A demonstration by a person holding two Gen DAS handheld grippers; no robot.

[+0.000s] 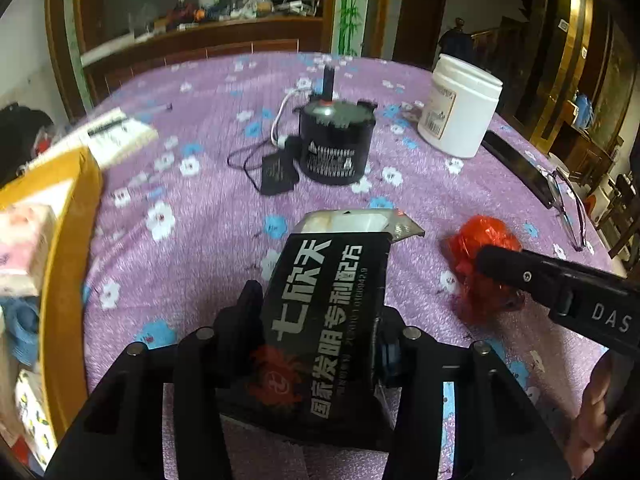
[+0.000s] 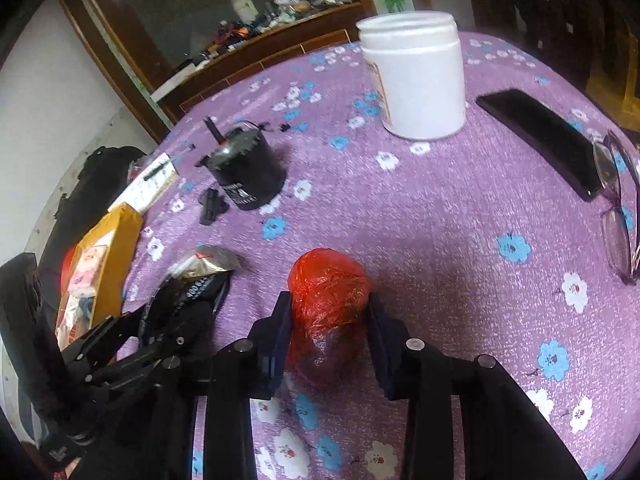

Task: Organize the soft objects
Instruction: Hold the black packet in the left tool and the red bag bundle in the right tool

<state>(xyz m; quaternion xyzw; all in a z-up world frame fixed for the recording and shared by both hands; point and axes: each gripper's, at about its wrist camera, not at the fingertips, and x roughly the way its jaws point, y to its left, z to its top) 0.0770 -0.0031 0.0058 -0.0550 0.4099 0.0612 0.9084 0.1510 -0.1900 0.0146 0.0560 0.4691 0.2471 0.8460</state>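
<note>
On my left tongs (image 1: 320,320) I have a black foil pouch (image 1: 332,312) with large white characters clamped between the two pads, its torn silvery top pointing away from me and its lower end tucked back toward the wrist. The pouch sits lifted in the grip over the purple flowered cloth (image 1: 208,208) that covers the bench. My right tongs (image 2: 330,320) sit around a crumpled red plastic bundle (image 2: 328,304) resting on that cloth; both pads (image 2: 280,320) lie against its sides, so I read it as gripped, and I cannot tell whether it has left the cloth. In the left wrist view the red bundle lies just right of the pouch, with one black finger of the right tongs crossing in front of it. At the left edge of the bench stands an open yellow-brown cardboard box (image 1: 76,200) with pink and patterned packets inside, near the pouch. Farther back I see a black cylindrical device (image 1: 336,144) with a cable and a small black adapter, and to its right a white plastic jar (image 1: 460,108). A dark phone (image 2: 540,140) and a pair of glasses (image 2: 620,208) lie touching along the right side, well apart from the bundle.
</note>
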